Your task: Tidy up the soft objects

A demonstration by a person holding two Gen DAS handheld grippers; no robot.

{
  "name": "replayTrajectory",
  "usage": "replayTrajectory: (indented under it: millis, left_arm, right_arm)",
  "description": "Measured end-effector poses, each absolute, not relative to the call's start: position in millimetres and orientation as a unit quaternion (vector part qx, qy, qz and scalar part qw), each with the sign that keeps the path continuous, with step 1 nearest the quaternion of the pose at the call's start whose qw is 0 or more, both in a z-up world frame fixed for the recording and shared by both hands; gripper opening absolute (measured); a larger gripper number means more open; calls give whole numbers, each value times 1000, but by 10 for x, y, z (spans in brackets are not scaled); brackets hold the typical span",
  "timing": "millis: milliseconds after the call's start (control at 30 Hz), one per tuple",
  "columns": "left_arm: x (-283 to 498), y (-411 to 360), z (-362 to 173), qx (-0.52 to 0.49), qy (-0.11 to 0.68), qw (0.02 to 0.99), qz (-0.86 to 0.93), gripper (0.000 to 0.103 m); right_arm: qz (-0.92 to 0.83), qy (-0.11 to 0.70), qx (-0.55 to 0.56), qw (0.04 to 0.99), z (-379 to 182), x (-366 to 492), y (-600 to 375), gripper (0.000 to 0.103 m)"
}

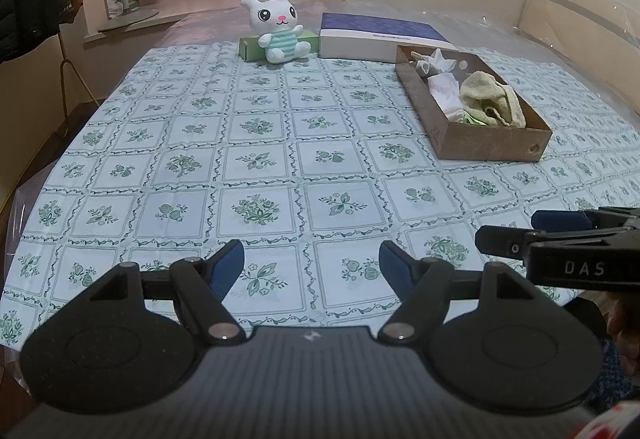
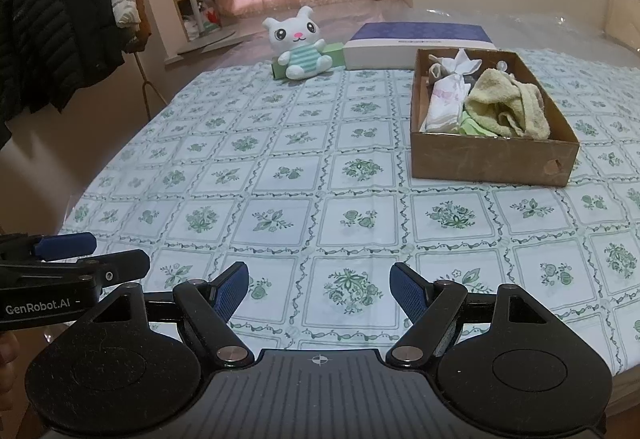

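cardboard box (image 2: 492, 159) holds yellow towel (image 2: 506, 107), socks (image 2: 444, 103); both claws spread wide, empty.

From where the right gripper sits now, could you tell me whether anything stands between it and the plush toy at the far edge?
Nothing visible does. The right gripper is open over bare tablecloth, and the patterned stretch up to the plush toy holds no objects. The cardboard box sits off to the right of that line.

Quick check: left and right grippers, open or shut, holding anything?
Left gripper: open, holding nothing.
Right gripper: open, holding nothing.
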State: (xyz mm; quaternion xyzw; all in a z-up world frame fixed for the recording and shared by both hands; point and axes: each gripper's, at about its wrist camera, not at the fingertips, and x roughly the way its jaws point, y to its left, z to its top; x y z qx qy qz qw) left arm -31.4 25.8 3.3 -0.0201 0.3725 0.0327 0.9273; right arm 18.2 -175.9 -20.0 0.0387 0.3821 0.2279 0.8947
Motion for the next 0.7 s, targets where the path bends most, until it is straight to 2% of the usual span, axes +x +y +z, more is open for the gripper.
replayTrajectory:
  millis: [700]
  left_arm:
    - [-303, 259, 27, -20, 373, 927, 33, 72]
  right_arm:
    - [227, 381, 41, 895, -204, 186, -1774, 77]
